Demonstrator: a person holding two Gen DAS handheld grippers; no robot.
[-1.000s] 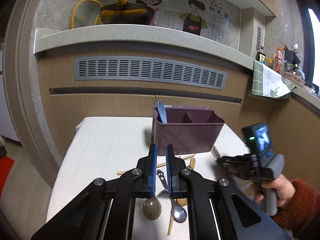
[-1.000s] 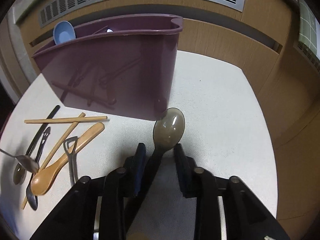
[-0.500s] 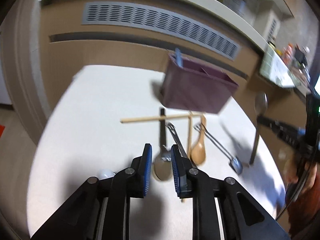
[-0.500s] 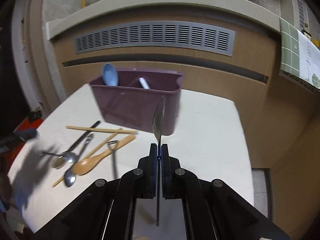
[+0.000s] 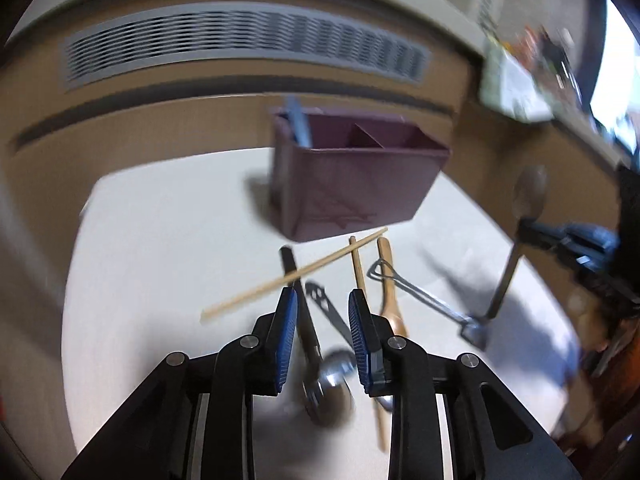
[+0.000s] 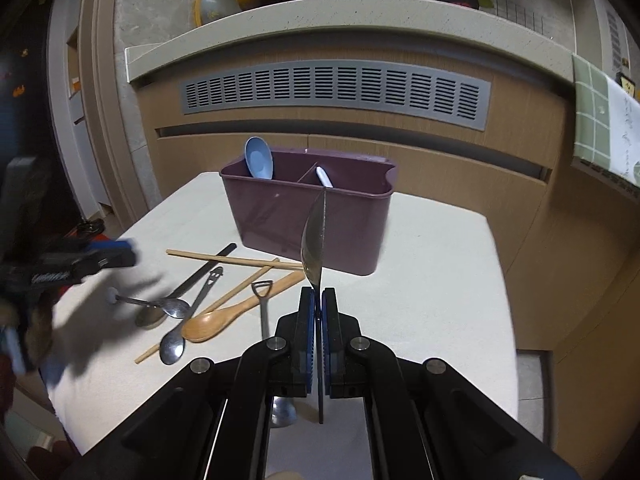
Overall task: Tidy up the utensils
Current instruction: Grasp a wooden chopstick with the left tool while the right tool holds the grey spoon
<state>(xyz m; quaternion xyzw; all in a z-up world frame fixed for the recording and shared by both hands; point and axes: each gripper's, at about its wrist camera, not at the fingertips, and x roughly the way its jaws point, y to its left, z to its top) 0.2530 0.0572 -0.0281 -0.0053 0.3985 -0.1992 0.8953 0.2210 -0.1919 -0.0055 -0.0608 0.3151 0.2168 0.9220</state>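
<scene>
A purple two-compartment caddy [image 6: 312, 216] [image 5: 352, 188] stands at the back of the white table [image 6: 432, 280]; a blue spoon [image 6: 259, 158] and a white utensil [image 6: 324, 176] stick out of it. My right gripper [image 6: 318, 294] is shut on a dark translucent spoon [image 6: 314, 240], held upright in front of the caddy; it also shows in the left wrist view [image 5: 528, 196]. My left gripper [image 5: 322, 300] is open, low over loose metal spoons [image 5: 332, 372], a slotted utensil [image 5: 324, 308], chopsticks [image 5: 296, 274] and a wooden spoon [image 5: 390, 292].
A wooden cabinet with a grey vent [image 6: 336, 90] rises behind the table under a stone counter [image 6: 360, 12]. A small metal shovel spoon [image 6: 262, 304] lies among the utensils. A checked cloth [image 6: 604, 128] hangs at the right.
My right gripper has lifted the dark spoon off the table and stood it upright. My left gripper has opened wider and dropped closer over the loose utensils.
</scene>
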